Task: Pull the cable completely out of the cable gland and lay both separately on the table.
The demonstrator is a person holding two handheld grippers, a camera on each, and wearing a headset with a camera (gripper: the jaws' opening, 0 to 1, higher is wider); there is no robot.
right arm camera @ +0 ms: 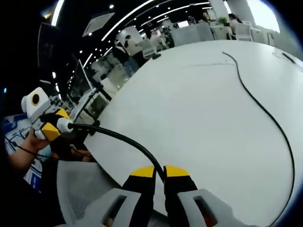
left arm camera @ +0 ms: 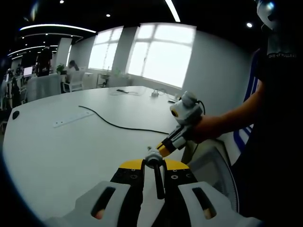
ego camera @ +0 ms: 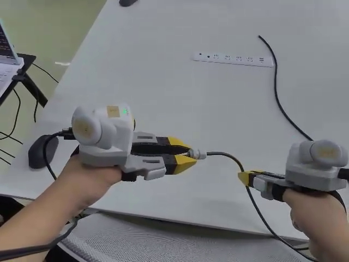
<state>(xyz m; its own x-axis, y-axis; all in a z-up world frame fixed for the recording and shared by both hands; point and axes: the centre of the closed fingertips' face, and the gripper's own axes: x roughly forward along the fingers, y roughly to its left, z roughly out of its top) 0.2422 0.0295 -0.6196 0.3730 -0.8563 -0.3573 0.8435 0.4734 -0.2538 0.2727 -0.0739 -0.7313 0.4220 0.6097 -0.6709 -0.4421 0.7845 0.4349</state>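
— Fingers [left arm camera: 130, 165], what state?
— Both pairs clenched, held above the near edge of the worktop [ego camera: 163, 71]. My right gripper [ego camera: 244, 177] pinches the cable [ego camera: 229, 157]; my left gripper [ego camera: 191, 155] clamps the gland [ego camera: 198, 155].
— Is the cable out?
— No. It arcs between my grippers, its end in the gland, both off the worktop.

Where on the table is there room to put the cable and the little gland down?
The big bare middle of the table, between the power strip and the left claw holding the gland, is free. It's crowded on the right, where a black cord runs toward the right claw gripping the cable.
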